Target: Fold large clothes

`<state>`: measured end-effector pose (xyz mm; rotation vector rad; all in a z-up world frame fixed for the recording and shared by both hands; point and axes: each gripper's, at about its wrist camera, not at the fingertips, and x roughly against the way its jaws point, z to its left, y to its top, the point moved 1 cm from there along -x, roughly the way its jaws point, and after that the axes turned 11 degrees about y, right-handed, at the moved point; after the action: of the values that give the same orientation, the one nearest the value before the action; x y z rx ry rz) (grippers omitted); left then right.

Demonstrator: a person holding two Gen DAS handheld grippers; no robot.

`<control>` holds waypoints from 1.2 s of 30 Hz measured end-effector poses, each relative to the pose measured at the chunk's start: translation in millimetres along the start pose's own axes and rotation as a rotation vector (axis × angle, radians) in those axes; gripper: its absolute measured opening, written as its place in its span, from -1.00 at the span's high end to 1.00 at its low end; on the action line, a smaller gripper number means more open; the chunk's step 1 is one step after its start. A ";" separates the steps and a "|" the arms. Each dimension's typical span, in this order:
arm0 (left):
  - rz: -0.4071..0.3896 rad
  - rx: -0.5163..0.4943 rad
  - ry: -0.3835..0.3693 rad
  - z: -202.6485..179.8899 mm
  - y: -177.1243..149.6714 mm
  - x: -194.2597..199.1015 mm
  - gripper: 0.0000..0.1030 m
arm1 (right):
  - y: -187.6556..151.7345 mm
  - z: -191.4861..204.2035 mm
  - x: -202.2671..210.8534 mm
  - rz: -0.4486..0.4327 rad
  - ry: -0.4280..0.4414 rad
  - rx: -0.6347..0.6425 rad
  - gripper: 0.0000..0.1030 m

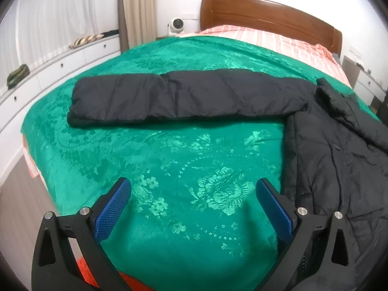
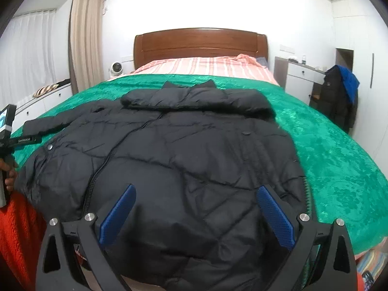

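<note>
A large black puffer jacket [image 2: 184, 160] lies flat, front up, on a green blanket [image 2: 339, 160] on the bed. Its right sleeve is folded across the chest near the collar [image 2: 194, 97]. Its left sleeve [image 1: 184, 97] stretches straight out to the left over the blanket [image 1: 169, 181]. My left gripper [image 1: 194, 208] is open and empty above the blanket, in front of that sleeve, with the jacket body [image 1: 334, 165] at its right. My right gripper [image 2: 196, 213] is open and empty above the jacket's lower hem. The left gripper also shows at the left edge of the right wrist view [image 2: 9, 140].
The bed has a wooden headboard [image 2: 201, 46] and a pink striped sheet [image 2: 206, 66]. White drawers [image 1: 48, 72] run along the left wall. A small white fan [image 2: 116, 69] stands by the bed. A nightstand [image 2: 298, 77] and a chair with dark clothes [image 2: 339, 97] stand at the right.
</note>
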<state>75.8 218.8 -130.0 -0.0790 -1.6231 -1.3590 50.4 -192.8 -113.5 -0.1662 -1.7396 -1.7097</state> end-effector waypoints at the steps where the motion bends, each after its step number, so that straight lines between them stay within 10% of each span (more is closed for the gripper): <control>1: -0.001 -0.002 0.001 -0.1 0.1 0.2 -0.99 | -1.0 1.5 0.1 -0.003 0.004 0.003 -0.94; 36: -0.002 0.032 0.005 8.2 1.7 0.2 -0.99 | -7.1 12.9 -3.6 0.002 -0.033 0.060 -0.94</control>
<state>71.6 225.7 -127.8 -0.0550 -1.6413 -1.3329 44.5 -180.4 -120.1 -0.1702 -1.8118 -1.6601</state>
